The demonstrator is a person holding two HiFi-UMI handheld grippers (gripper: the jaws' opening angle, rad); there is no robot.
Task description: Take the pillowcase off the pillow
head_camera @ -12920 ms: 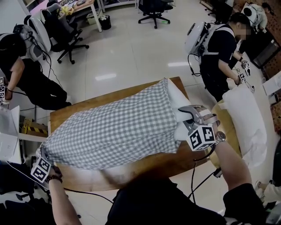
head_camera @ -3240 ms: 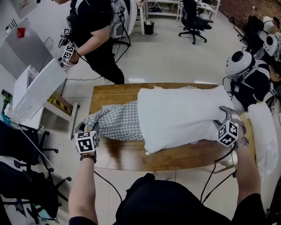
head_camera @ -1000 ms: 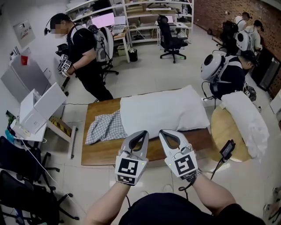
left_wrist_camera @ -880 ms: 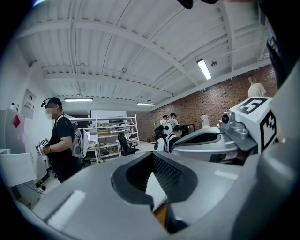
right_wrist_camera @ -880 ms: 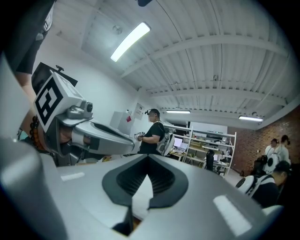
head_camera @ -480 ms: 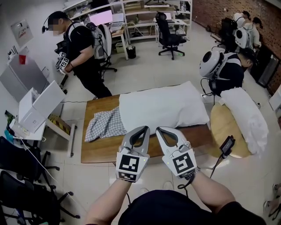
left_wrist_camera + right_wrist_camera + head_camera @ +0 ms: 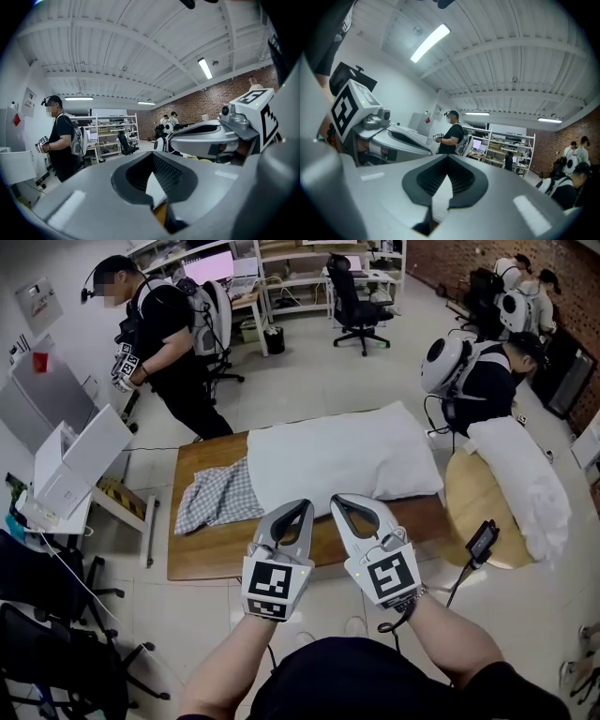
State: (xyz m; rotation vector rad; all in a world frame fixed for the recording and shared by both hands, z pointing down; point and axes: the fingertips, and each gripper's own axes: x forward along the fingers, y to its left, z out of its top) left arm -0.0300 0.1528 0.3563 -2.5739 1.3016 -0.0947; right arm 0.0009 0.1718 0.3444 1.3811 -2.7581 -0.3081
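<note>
My left gripper [image 7: 305,505] and right gripper [image 7: 336,501], lower centre, jaws pressed together, empty, hide part of the table [image 7: 202,554] edge. Pillow [image 7: 342,460] bare, pillowcase [image 7: 214,496] crumpled at its left end.

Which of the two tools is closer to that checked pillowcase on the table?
Left. The left tool is held in the air to the right of the pillowcase, apart from it; the right tool is farther right, before the pillow.

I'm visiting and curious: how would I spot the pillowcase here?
Find the wooden table in the middle of the floor. A bare white pillow covers most of it. The pillowcase lies crumpled at the pillow's left end, the only grey-checked cloth there.
</note>
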